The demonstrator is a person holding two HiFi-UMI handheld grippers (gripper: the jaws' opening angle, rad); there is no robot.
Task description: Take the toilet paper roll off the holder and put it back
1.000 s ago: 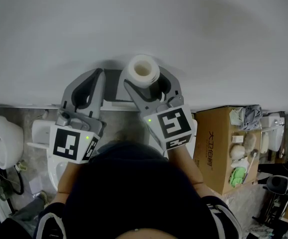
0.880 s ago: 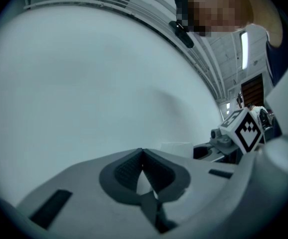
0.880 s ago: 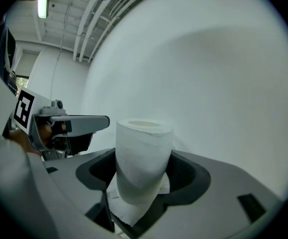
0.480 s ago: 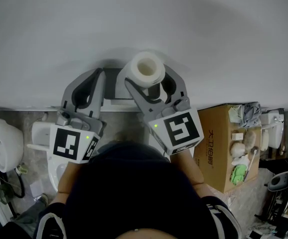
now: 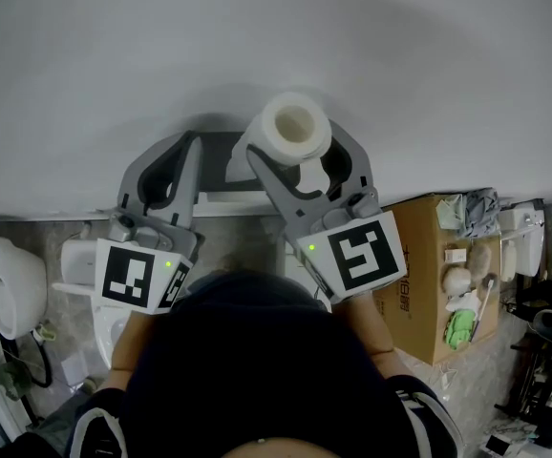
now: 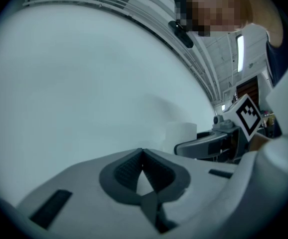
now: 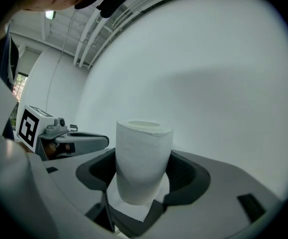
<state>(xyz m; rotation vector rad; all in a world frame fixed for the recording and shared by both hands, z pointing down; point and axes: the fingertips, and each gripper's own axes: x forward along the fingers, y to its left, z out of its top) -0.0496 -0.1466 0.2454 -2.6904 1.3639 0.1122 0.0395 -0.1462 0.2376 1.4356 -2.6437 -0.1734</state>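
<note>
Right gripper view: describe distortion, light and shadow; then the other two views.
Right gripper view: strong fisheye, dark corners, soft even light, toilet paper roll sharp. Left gripper view: same fisheye, a mosaic patch at top. Head view: dim, a soft shadow on the wall around the roll.

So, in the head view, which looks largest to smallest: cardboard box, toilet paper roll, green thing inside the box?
Largest: cardboard box.
Next: toilet paper roll, though it is nearer the camera.
Smallest: green thing.
</note>
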